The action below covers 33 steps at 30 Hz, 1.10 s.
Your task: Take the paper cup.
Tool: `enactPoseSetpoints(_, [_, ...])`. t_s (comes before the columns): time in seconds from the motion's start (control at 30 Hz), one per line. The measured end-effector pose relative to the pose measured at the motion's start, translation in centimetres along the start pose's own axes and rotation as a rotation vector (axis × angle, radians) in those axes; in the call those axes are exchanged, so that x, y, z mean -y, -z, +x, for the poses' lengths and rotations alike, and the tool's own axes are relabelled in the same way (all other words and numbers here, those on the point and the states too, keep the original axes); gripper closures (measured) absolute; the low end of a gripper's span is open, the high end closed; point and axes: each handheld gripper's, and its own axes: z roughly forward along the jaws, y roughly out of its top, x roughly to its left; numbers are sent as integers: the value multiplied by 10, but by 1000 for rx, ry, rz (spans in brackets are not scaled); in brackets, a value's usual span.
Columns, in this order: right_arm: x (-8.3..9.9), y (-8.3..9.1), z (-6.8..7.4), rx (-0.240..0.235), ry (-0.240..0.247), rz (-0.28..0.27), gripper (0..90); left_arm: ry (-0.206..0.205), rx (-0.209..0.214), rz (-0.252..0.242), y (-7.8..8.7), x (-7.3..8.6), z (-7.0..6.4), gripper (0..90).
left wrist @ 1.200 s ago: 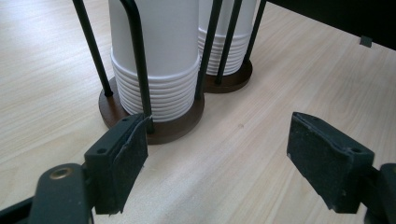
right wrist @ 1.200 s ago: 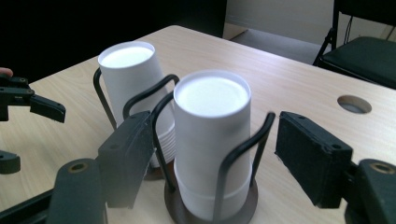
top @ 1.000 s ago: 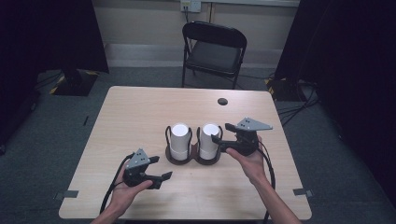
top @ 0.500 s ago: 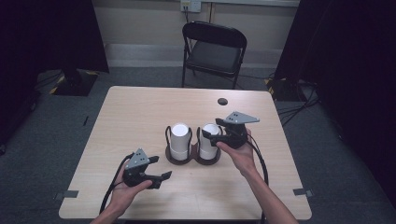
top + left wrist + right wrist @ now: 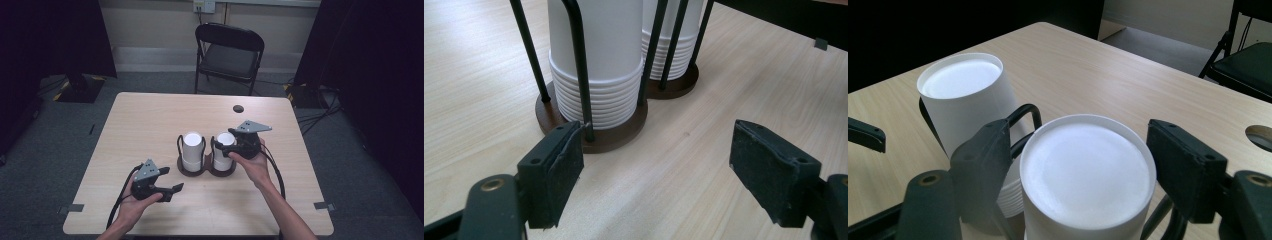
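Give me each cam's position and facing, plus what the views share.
High view: above the person's side, looking forward and down on the light wooden table; both forearms, left gripper and right gripper show.
Left gripper view: low over the tabletop, facing the dark round-based wire cup holder; its open fingers show.
Right gripper view: above the right stack of white paper cups, fingers open either side.
Shared: both cup stacks.

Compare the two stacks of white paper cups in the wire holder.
The left stack of upside-down white paper cups stands free, while the right stack of upside-down white paper cups sits between the open jaws of the right hand-held gripper. The left stack's top also looks slightly higher than the right stack's. Both sit nested inside black wire loops on a dark round base.
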Motion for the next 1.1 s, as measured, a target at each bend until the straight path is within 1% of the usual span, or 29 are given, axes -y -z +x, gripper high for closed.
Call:
enactPoseSetpoints(0.27, [3,-7,-1,6,12,13,292,-1,-2,-2,1,0,0,215])
enactPoseSetpoints(0.3, [3,-8,-1,7,14,15,303,-3,-3,-1,1,0,1,216])
enactPoseSetpoints(0.33, [3,-8,0,9,16,15,336,2,0,-2,1,0,0,216])
enactPoseSetpoints(0.37, [3,-8,0,17,21,19,342,-3,-2,-1,1,0,1,216])
enactPoseSetpoints(0.47, [3,-9,0,15,17,19,346,4,-1,-1,1,0,1,216])
enactPoseSetpoints(0.53, [3,-9,0,17,24,21,349,-3,-2,-2,2,-1,1,216])
enactPoseSetpoints(0.57, [3,-9,0,19,25,20,350,1,0,-6,2,-1,0,216])
enactPoseSetpoints(0.7, [3,-10,0,13,23,18,353,1,-1,-6,2,-1,0,216])
enactPoseSetpoints(0.77, [2,-10,0,12,27,18,354,-5,-7,-3,2,-1,1,216])
enactPoseSetpoints(0.8, [2,-10,0,12,28,19,354,0,-3,-3,1,0,1,216])
enactPoseSetpoints(0.93, [1,-9,1,9,30,14,355,-1,-3,-5,1,-1,1,216])
enactPoseSetpoints(1.0, [0,-9,1,19,36,13,356,-2,-5,-4,2,-1,1,216])
enactPoseSetpoints(1.1, [0,-9,2,22,38,12,355,-3,-3,-4,2,-1,1,216])
